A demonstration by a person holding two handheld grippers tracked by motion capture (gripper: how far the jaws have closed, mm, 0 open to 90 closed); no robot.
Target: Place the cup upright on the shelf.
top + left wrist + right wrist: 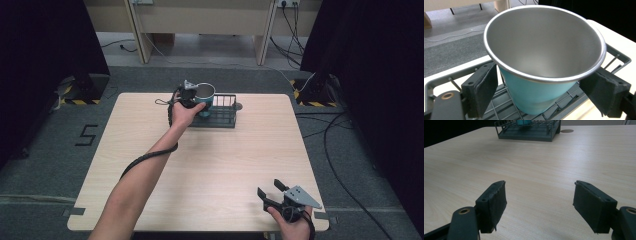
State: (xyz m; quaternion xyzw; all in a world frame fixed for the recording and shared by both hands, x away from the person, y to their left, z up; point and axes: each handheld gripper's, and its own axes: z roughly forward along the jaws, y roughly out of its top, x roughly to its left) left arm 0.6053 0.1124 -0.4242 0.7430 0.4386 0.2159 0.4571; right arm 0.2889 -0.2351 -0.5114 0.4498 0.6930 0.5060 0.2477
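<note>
A teal cup (534, 95) with a bare steel inside stands at the left end of a dark wire rack (225, 112) near the table's far edge. The cup (205, 94) rises above the rack's top rail, and its base looks set on the rack's grid floor (499, 110). My left gripper (192, 95) reaches it from the left. Its two pads (485, 87) press against the cup just under the rim, one on each side. My right gripper (272, 189) rests at the table's near right corner, open, with bare tabletop between its pads (495, 202).
The light wooden table (220, 165) has a round cable hole (567, 131) just right of the rack (529, 131). Desk legs and cables lie on the floor beyond the far edge. Dark curtains stand on both sides.
</note>
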